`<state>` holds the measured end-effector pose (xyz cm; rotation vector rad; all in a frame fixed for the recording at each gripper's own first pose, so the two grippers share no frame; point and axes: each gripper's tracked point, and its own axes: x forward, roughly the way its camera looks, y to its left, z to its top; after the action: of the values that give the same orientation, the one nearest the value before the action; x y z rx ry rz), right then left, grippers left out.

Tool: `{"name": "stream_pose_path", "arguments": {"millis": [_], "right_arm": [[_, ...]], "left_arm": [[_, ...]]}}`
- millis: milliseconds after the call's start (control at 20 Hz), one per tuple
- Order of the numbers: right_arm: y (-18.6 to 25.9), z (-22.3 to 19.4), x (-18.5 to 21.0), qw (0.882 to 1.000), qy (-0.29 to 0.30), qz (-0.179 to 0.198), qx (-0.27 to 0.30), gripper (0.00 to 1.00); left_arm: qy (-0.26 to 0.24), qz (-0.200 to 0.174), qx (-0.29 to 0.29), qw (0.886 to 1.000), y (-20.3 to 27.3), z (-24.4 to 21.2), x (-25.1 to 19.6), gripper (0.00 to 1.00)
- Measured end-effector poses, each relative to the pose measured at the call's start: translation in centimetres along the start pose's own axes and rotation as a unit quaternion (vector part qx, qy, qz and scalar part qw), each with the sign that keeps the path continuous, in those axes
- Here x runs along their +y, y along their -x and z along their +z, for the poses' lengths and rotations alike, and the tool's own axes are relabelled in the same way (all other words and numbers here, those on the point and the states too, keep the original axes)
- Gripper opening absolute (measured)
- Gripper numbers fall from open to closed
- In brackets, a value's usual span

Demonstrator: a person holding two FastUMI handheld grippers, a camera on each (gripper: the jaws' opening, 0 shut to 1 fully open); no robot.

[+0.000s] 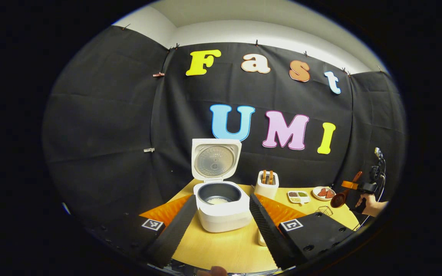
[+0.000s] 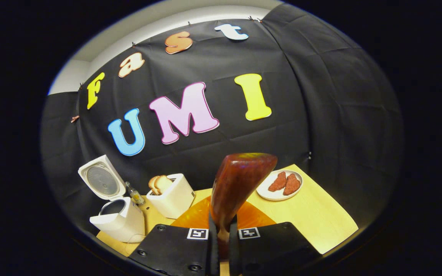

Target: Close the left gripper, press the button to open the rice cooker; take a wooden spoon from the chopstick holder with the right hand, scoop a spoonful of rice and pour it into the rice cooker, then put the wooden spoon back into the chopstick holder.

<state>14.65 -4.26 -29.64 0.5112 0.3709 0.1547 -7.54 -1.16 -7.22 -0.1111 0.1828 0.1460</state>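
In the left gripper view, the left hand-held gripper [image 1: 221,226] is released, its two fingers spread wide apart with nothing between them. Between and beyond the fingers stands the rice cooker [image 1: 223,207] on the tabletop [image 1: 221,249], its lid [image 1: 215,159] raised upright at the back and some rice visible in the bottom of the dark inner pot. Just right of the cooker stands the white holder [image 1: 266,186] with two brown pieces standing up from its top. Farther right lie a small divided dish [image 1: 298,196] and a plate [image 1: 323,193] with two reddish pieces. At the far right a hand [image 1: 372,204] holds the right hand-held gripper [image 1: 353,185] above the tabletop edge; it grips the handle of the wooden spoon [image 1: 342,195], whose bowl hangs low and to the left.

In the right gripper view, the right hand-held gripper [image 2: 223,239] is clenched on the spoon [image 2: 236,188], both fingers pressing on its handle; the spoon's bowl rises straight ahead of the camera, above the tabletop [image 2: 313,214]. To the left stands the cooker [image 2: 119,220] with its lid [image 2: 102,180] open, the holder [image 2: 171,197] beside it, and a small bottle [image 2: 134,196] between them. The plate [image 2: 280,186] lies to the right of the spoon.
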Motion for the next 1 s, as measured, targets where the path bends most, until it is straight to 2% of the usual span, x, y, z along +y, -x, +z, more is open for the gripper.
{"name": "stream_pose_path", "arguments": {"millis": [300, 450, 500, 550, 800, 1000], "right_arm": [[-3.4, -4.9, -3.9, 0.999, -0.029, -0.035, 0.029, 0.14], [-4.3, -7.2, -3.8, 0.997, -0.045, -0.036, 0.046, 0.14], [-4.6, -7.9, -3.7, 0.997, -0.042, -0.036, 0.051, 0.10], [-4.6, -8.6, -3.5, 0.997, -0.037, -0.037, 0.056, 0.14], [-5.4, -10.2, -2.8, 0.995, -0.031, -0.057, 0.071, 0.16], [-5.3, -11.1, -3.1, 0.991, -0.054, -0.075, 0.097, 0.22]], "left_arm": [[-0.005, 0.021, 0.011, 1.000, 1.4, -1.7, -0.8, 0.95], [-0.006, 0.038, 0.019, 0.999, 2.4, -1.9, -0.3, 0.95], [-0.005, 0.042, 0.019, 0.999, 2.7, -2.0, -0.1, 0.95], [-0.003, 0.047, 0.020, 0.999, 3.1, -2.0, 0.1, 0.95], [-0.004, 0.057, 0.027, 0.998, 4.5, -2.6, 0.9, 0.95], [0.010, 0.050, 0.028, 0.998, 4.6, -2.8, 1.0, 0.95]]}}
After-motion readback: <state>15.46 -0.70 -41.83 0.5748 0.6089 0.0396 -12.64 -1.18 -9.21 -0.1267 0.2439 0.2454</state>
